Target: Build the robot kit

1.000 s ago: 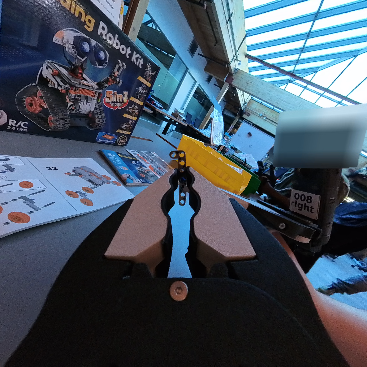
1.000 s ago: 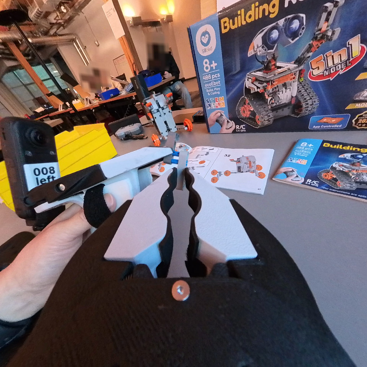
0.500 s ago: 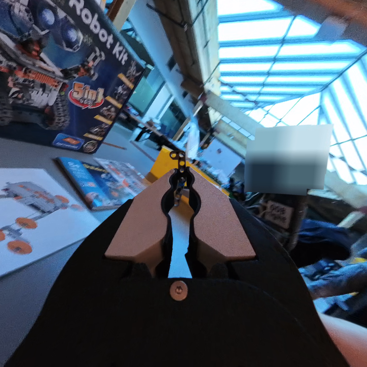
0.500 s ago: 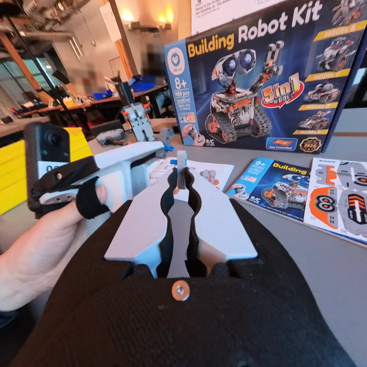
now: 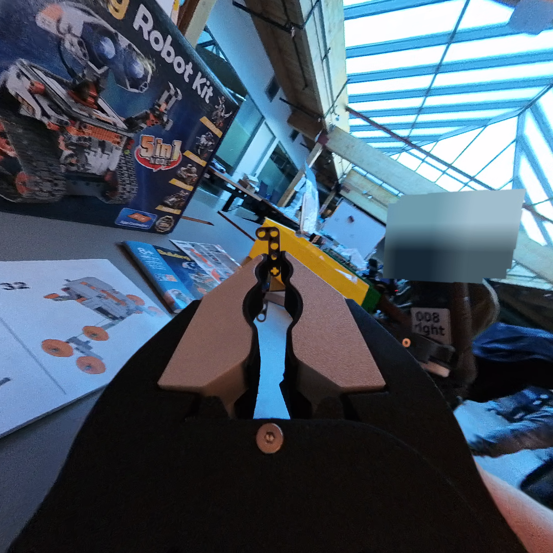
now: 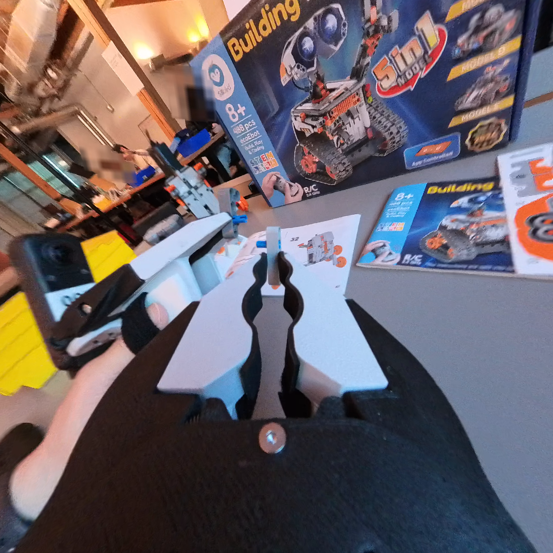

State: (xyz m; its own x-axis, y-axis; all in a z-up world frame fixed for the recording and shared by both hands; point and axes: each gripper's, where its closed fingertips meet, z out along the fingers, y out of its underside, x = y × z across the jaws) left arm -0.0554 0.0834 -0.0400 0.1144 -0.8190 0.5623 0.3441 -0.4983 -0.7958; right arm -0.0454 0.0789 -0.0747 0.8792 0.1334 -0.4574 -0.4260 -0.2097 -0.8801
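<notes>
My left gripper [image 5: 271, 263] is shut on a thin dark beam with holes [image 5: 271, 245] that sticks up past its tips; a blue pin shows in it in the right wrist view [image 6: 239, 218]. My right gripper [image 6: 273, 263] is shut on a grey beam [image 6: 273, 254] with a blue pin on its left side. The left gripper also shows in the right wrist view [image 6: 230, 227], held by a hand, a short way left of and beyond the right gripper's tips. Both are held above the grey table [image 6: 449, 344].
A big dark blue kit box [image 6: 359, 98] stands at the back. An open instruction booklet [image 6: 323, 248], a blue booklet [image 6: 443, 227] and a sticker sheet [image 6: 529, 209] lie on the table. Yellow bins [image 6: 27, 344] stand at the left; a partly built grey model [image 6: 191, 191] behind. Left and right tips are no more than a few centimetres apart.
Both grippers have tilted and shifted while staying shut on their pieces. The two pieces, close together a second ago, are now a little apart.
</notes>
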